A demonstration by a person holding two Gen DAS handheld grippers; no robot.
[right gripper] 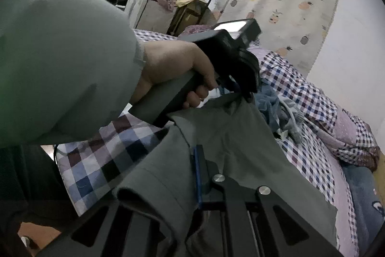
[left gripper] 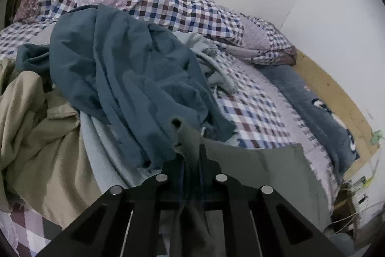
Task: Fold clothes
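Left gripper (left gripper: 191, 151) had its jaws clamped on an edge of the grey garment (left gripper: 252, 160), which hung at 6 o'clock in the left wrist view. Right gripper (right gripper: 199, 175) jaws were together on the same garment (right gripper: 228, 136); the cloth spanned between both, above the checked bed (right gripper: 312, 160). Teal garment (left gripper: 125, 78) lay heaped at centre, khaki garment (left gripper: 36, 131) at 8 o'clock. A hand (right gripper: 173, 64) held the left gripper's handle.

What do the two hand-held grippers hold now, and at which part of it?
Both are shut on the grey-green cloth garment: the left hand-held gripper pinches an edge near a buttonhole, the right hand-held gripper pinches another edge of it.
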